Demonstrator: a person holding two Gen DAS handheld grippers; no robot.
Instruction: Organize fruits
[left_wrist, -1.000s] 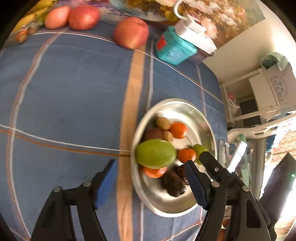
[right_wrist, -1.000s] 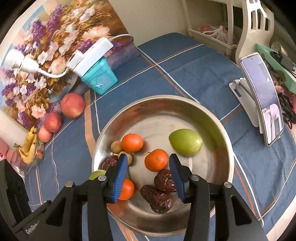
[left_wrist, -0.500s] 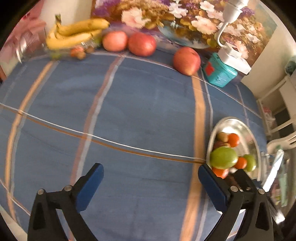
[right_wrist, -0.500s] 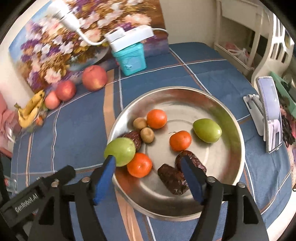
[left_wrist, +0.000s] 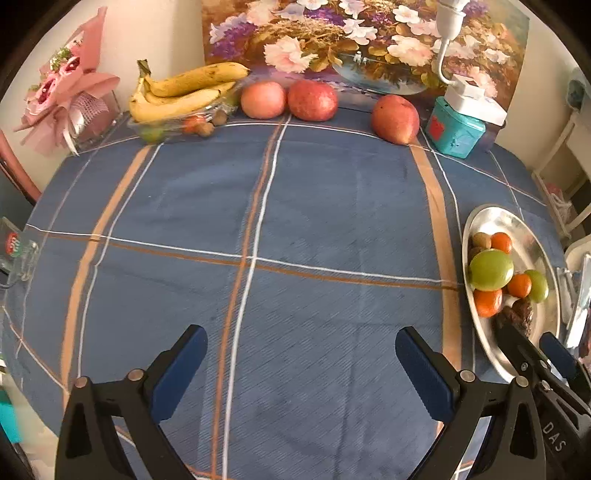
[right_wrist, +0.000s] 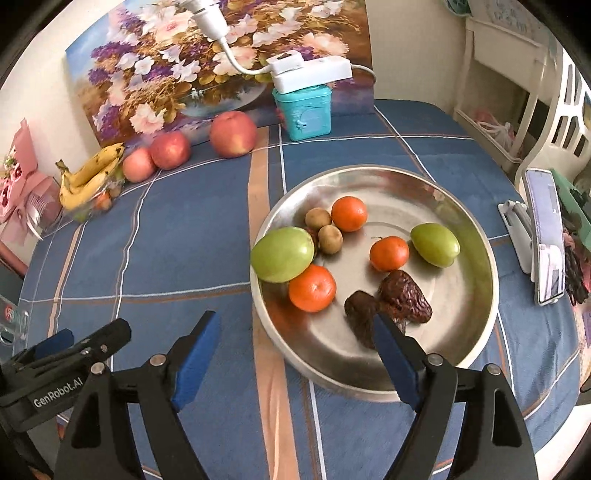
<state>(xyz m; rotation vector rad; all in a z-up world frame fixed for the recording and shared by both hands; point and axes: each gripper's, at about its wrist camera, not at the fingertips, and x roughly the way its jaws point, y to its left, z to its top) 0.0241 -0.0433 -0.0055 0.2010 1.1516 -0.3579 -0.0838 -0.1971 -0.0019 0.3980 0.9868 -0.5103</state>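
Note:
A steel plate (right_wrist: 443, 206) holds a big green fruit (right_wrist: 282, 254) at its left rim and a smaller green one (right_wrist: 435, 244). With them lie three oranges (right_wrist: 312, 288), two small brown fruits (right_wrist: 317, 218) and dark dates (right_wrist: 404, 295). My right gripper (right_wrist: 295, 325) hovers at the plate's near-left rim, jaws opening, nothing between them. My left gripper (left_wrist: 301, 354) stands wide open over bare blue cloth, left of the plate (left_wrist: 495, 221). Three apples (left_wrist: 312, 99) and bananas (left_wrist: 184, 92) lie along the back.
A teal box (right_wrist: 306, 110) bearing a white power strip stands before a flower painting (left_wrist: 351, 44). A pink bouquet (left_wrist: 62, 96) is at the back left, and a glass (left_wrist: 18, 254) at the left edge. A phone on a stand (right_wrist: 546, 236) and a white chair are right of the plate.
The left gripper swung left, away from the plate to bare cloth, and its jaws widened. The right gripper drew back to the plate's near rim and opened. The big green fruit rests on the plate.

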